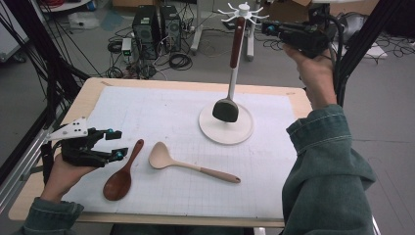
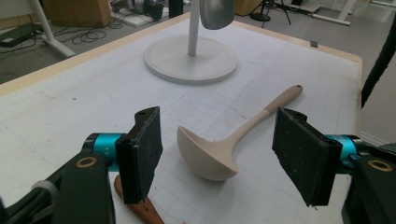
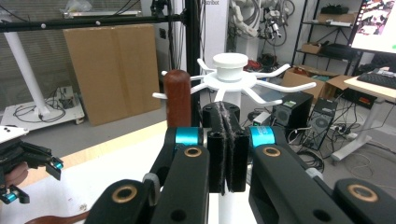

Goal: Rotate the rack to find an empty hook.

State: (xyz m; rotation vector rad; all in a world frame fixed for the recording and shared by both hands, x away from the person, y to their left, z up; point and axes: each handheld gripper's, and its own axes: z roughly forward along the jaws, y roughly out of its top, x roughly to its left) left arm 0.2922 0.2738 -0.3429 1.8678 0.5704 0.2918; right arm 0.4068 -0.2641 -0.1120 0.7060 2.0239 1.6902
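Observation:
A white utensil stand rises from a round base at the table's back right, with hook arms at its top. From one hook hangs a spatula with a brown handle and a dark head just above the base. A dark wooden spoon and a beige ladle lie on the white mat at the front left. My left gripper stands open just left of the spoon, its jaws framing the ladle from a distance. My right gripper is held high beside the stand's top, shut with nothing between its pads.
A white gridded mat covers most of the wooden table. Beyond the far edge the floor holds computer towers and cables. Black frame bars run along the left side.

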